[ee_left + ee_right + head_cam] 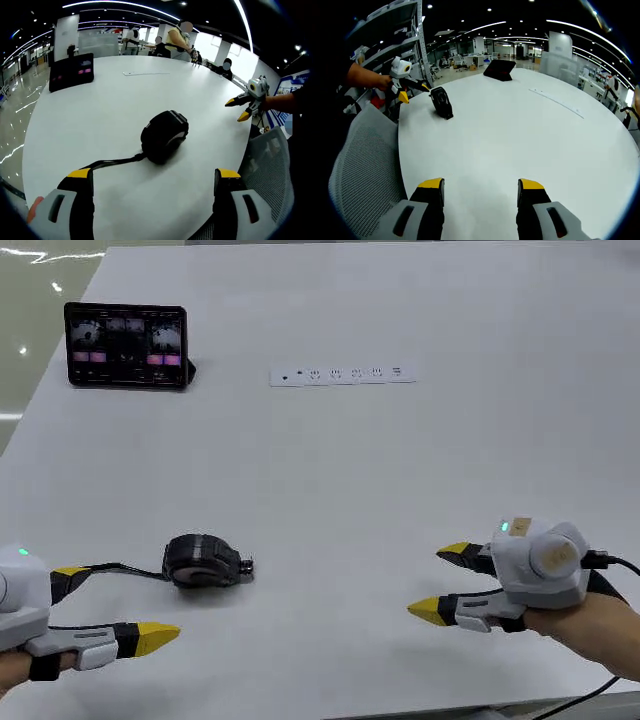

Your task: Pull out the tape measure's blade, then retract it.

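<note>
In the head view, the black tape measure [203,561] lies on the white desk [400,470] near its front edge, towards the left, blade retracted, with a dark strap [125,568] trailing towards the left gripper [115,605] at the front left corner. That gripper's jaws stand wide apart and hold nothing. The right gripper [440,580], near the front right, is well apart from the tape measure and also gapes wide. A tablet [127,345] stands at the far left and a power strip [342,374] lies towards the far edge. In the left gripper view, the tape measure [165,136] sits ahead between the spread jaws, and its strap ends just beside one yellow tip. In the right gripper view, the empty jaws spread over bare desk, with the tape measure [441,102] far off beside the left gripper [412,90].
</note>
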Action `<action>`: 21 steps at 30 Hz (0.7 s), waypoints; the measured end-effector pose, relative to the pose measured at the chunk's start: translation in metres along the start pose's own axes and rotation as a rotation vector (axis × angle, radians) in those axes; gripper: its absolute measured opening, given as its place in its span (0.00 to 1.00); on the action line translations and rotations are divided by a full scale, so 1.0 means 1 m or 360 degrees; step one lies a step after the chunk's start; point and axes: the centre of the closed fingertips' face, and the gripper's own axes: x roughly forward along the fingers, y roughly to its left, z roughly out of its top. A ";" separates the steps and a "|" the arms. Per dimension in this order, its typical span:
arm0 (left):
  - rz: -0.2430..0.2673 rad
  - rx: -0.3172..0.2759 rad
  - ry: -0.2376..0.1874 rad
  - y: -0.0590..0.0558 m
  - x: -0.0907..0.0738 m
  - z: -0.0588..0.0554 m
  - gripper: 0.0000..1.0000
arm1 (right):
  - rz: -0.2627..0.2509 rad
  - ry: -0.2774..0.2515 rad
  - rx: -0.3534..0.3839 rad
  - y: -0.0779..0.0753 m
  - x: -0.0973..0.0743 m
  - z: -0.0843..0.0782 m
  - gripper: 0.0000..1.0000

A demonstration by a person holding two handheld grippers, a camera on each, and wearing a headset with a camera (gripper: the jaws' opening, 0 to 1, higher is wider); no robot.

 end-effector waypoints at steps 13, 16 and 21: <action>0.0015 0.0054 -0.0033 0.011 -0.006 0.008 0.99 | -0.0048 -0.0055 0.0112 -0.022 -0.036 -0.017 0.87; 0.0025 0.0208 -0.0083 0.012 -0.009 0.015 0.99 | -0.0082 -0.0051 0.0100 -0.026 -0.039 -0.024 0.95; 0.0043 0.0219 -0.0036 0.015 -0.011 0.011 0.99 | -0.0097 -0.0077 0.0032 -0.029 -0.045 -0.024 0.99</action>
